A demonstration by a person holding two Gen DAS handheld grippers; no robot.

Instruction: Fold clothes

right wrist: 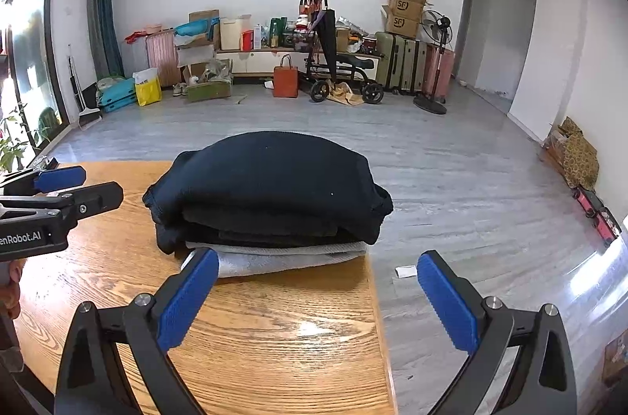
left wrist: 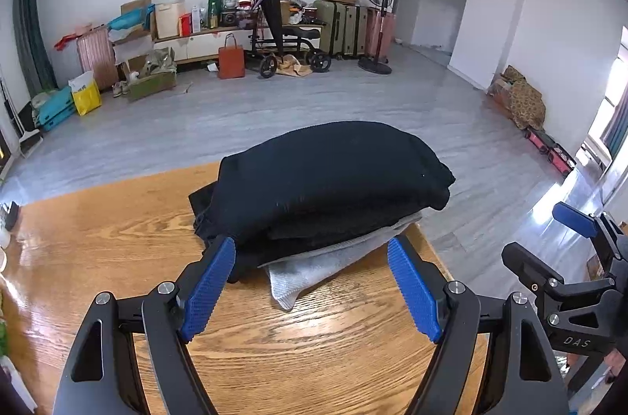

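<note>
A stack of folded clothes sits at the far right corner of the wooden table (left wrist: 98, 238). A dark navy folded garment (left wrist: 333, 171) lies on top, over black folded layers and a grey folded garment (left wrist: 314, 269) at the bottom. My left gripper (left wrist: 312, 277) is open, its blue pads just short of the stack's near edge. The right gripper (left wrist: 565, 238) shows at the right, off the table. In the right wrist view the navy garment (right wrist: 271, 179) tops the grey one (right wrist: 274, 258). My right gripper (right wrist: 318, 281) is open and empty before the stack. The left gripper (right wrist: 59, 187) shows at the left.
The table's right edge (right wrist: 376, 297) runs between my right fingers, with grey floor (right wrist: 451, 179) beyond. A white scrap (right wrist: 406, 271) lies on the floor. Boxes, suitcases, a fan (right wrist: 435, 61) and a knee scooter (right wrist: 341, 69) line the far wall.
</note>
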